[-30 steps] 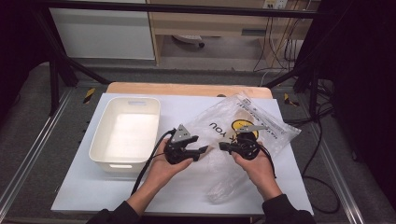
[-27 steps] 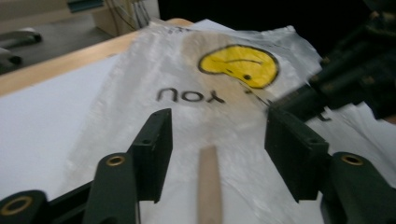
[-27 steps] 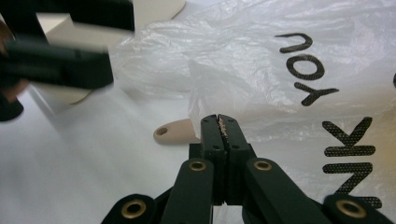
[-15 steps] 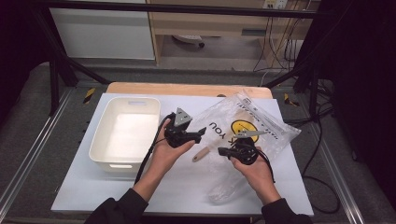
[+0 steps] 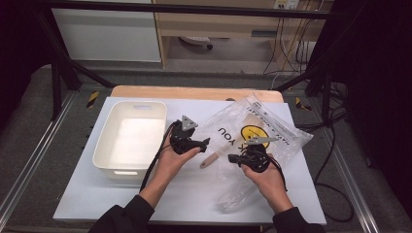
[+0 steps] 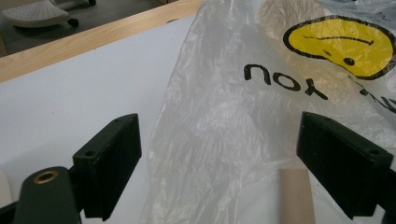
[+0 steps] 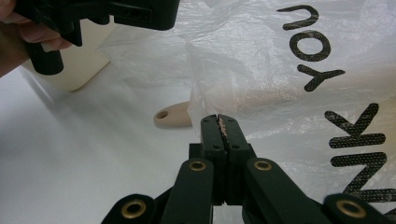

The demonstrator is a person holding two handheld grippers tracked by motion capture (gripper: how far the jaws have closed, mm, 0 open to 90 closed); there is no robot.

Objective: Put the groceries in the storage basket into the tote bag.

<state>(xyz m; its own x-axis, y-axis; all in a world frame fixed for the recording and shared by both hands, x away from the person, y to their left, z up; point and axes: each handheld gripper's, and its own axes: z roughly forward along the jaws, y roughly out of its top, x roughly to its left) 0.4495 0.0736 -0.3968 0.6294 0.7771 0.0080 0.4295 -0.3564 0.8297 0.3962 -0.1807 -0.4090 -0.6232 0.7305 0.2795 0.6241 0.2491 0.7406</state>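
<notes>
While the right gripper (image 5: 232,158) keeps its jaws pressed together on the near edge of the clear plastic bag (image 5: 252,136), the left gripper (image 5: 204,142) hangs just beside the bag's left edge with its jaws wide apart; they have just been opening, and they clamp nothing. Seen along those jaws, the bag's film and the end of a wooden handle (image 6: 295,196) lie on the sheet between them, untouched. That pale wooden handle (image 5: 210,159) pokes out from under the bag's left edge, towards the middle of the bench (image 5: 194,194), its holed end (image 7: 170,115) bare on the white sheet. The bag, printed with a yellow smiley (image 5: 254,134) and black letters, spreads over the bench's right half up to its far right corner. A white tub (image 5: 104,145) stands on the left half, just beside the left hand (image 5: 172,160).
</notes>
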